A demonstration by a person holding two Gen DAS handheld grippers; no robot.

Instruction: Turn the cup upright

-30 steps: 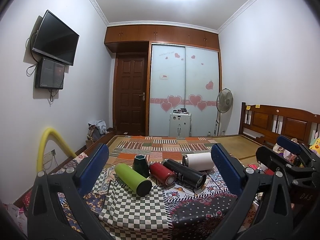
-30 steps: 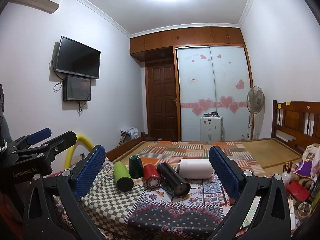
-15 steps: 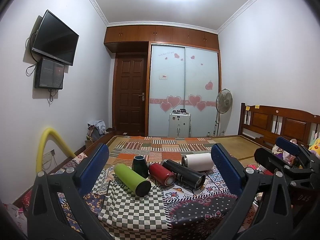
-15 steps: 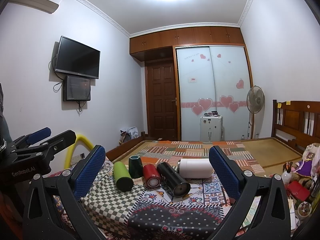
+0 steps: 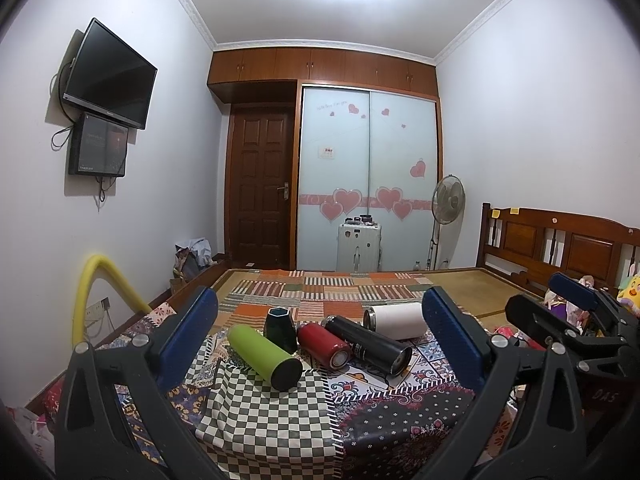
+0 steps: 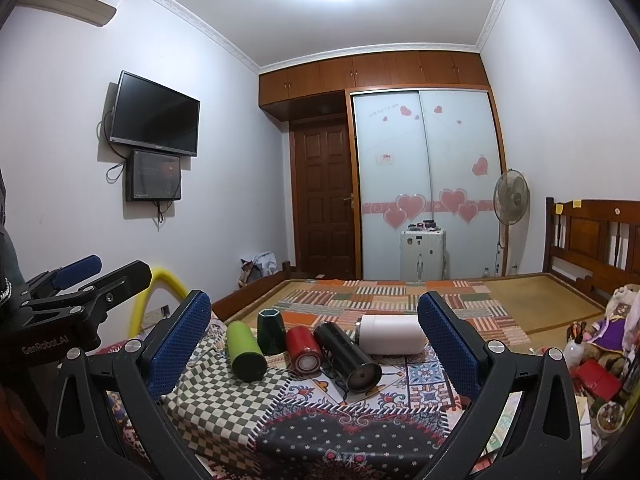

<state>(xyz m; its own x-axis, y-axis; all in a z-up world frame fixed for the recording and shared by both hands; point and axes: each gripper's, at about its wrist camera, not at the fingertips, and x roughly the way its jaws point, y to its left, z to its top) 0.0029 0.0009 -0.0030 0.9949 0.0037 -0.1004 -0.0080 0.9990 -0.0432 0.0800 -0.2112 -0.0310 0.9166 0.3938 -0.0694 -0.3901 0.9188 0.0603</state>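
Both my left gripper (image 5: 320,336) and right gripper (image 6: 314,332) hover with jaws spread wide, holding nothing. At frame centre, four cylindrical cups lie toppled on the patterned cloth-covered table (image 6: 320,432): lime green (image 6: 245,350), red (image 6: 303,350), black (image 6: 346,356), white (image 6: 390,335).

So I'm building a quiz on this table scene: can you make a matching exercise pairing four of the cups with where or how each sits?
Things:
1. green cup
2. dark hexagonal cup
3. black cup
4. white cup

States:
A. standing, narrow end up
B. lying at the far right of the row
C. lying on the checkered cloth
D. lying between the red cup and the white one

Pairs: 1-C, 2-A, 3-D, 4-B
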